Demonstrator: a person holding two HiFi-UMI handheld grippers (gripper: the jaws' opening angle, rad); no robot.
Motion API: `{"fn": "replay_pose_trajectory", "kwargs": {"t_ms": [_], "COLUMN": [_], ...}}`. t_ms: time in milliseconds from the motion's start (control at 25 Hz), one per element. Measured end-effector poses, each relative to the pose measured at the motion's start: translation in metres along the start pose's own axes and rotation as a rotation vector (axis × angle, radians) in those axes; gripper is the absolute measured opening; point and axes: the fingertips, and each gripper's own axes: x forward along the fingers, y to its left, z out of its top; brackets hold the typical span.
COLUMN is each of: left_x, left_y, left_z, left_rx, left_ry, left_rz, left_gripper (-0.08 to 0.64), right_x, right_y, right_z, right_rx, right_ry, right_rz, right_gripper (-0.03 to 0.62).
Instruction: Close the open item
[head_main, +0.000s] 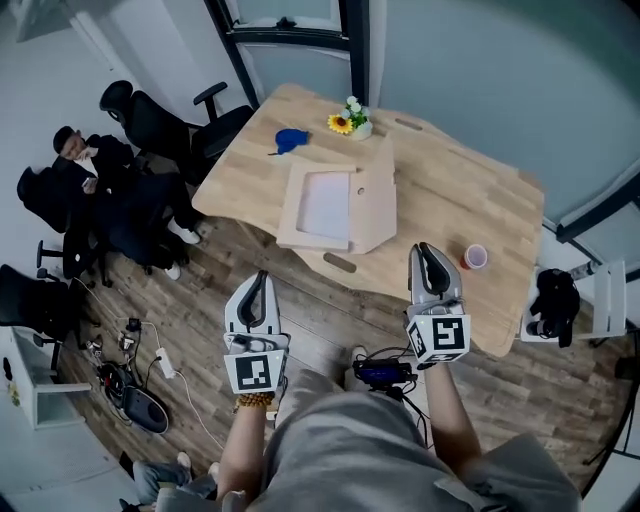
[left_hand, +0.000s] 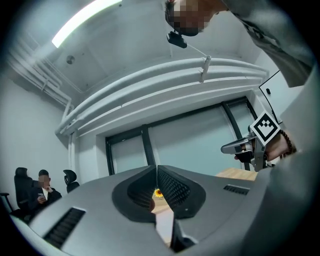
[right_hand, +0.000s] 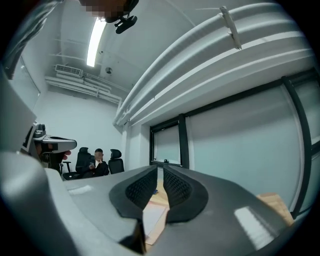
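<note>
A flat cardboard box (head_main: 322, 205) lies open on the wooden table (head_main: 470, 190), its lid (head_main: 375, 195) folded out to the right. Both grippers are held level in front of the table's near edge, short of the box and touching nothing. My left gripper (head_main: 262, 285) is shut and empty; in the left gripper view its jaws (left_hand: 156, 167) meet at the tips. My right gripper (head_main: 425, 255) stands near the table's edge, to the right of the box. A narrow gap shows between its jaws (right_hand: 160, 167), with nothing in it. The box (right_hand: 154, 217) shows through that gap.
A small pot of sunflowers (head_main: 350, 120) and a blue object (head_main: 290, 140) sit at the table's far side, a red cup (head_main: 476, 256) near its right front. A person (head_main: 90, 160) sits among black office chairs at left. Cables (head_main: 130, 385) lie on the floor.
</note>
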Motion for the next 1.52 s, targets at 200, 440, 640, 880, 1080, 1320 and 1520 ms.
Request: {"fn": "replay_pose_trajectory", "kwargs": {"t_ms": [200, 440, 640, 880, 1080, 1320, 1520], "left_x": [0.038, 0.093, 0.125, 0.143, 0.150, 0.162, 0.162], "left_y": [0.026, 0.060, 0.086, 0.082, 0.076, 0.061, 0.052], "left_z": [-0.038, -0.109, -0.192, -0.285, -0.342, -0.385, -0.405], "left_rx": [-0.028, -0.046, -0.072, -0.103, -0.080, -0.044, -0.042], "left_ry": [0.033, 0.085, 0.191, 0.363, 0.472, 0.562, 0.604], "left_rz": [-0.047, -0.231, -0.398, -0.581, -0.641, -0.716, -0.762], "left_gripper": [0.011, 0.094, 0.158, 0.239, 0.244, 0.247, 0.247], "right_x": [0.037, 0.082, 0.101, 0.107, 0.105, 0.113, 0.113], "right_y": [-0.005, -0.006, -0.008, -0.028, -0.044, -0.042, -0.030], "right_z": [-0.021, -0.059, -0.102, -0.154, -0.182, -0.200, -0.199], "right_rx": [-0.028, -0.092, -0.126, -0.086, -0.009, 0.042, 0.031], "right_ry": [0.079, 0.214, 0.356, 0.491, 0.543, 0.573, 0.585], "right_rz": [-0.001, -0.037, -0.092, -0.197, -0.259, -0.241, -0.220], "right_gripper": [0.077, 0.137, 0.178, 0.210, 0.210, 0.202, 0.093]}}
